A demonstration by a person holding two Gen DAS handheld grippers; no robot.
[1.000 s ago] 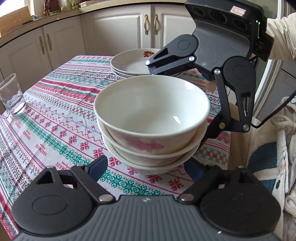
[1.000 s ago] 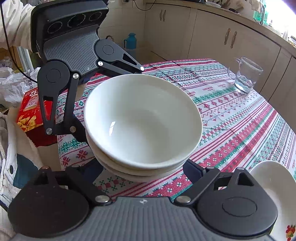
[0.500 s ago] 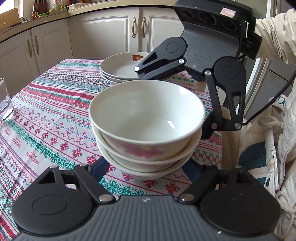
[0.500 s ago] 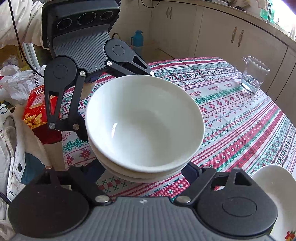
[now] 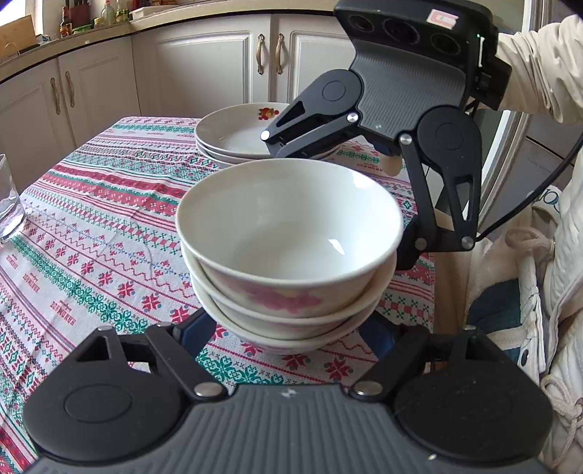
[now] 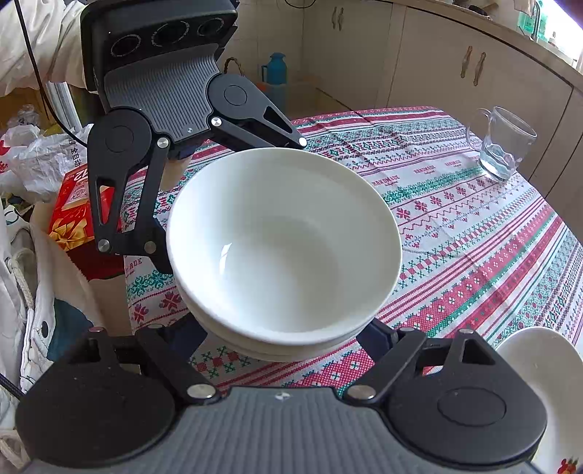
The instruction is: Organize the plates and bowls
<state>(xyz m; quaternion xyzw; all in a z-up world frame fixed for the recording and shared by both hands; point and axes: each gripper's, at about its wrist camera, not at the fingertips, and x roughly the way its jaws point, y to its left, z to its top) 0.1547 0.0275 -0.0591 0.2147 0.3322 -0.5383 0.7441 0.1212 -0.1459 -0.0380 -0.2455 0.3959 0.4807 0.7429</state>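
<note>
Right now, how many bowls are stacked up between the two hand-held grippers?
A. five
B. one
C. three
C: the left wrist view shows three rims nested one inside another in the stack of bowls.

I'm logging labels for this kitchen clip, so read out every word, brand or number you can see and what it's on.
"HANDMADE", as best it reads: woven repeatedly into the tablecloth.
"全自动": printed on the plastic bag.
Red box: large white print, cut off, not readable.
Pink sticker: too blurred to read.
</note>
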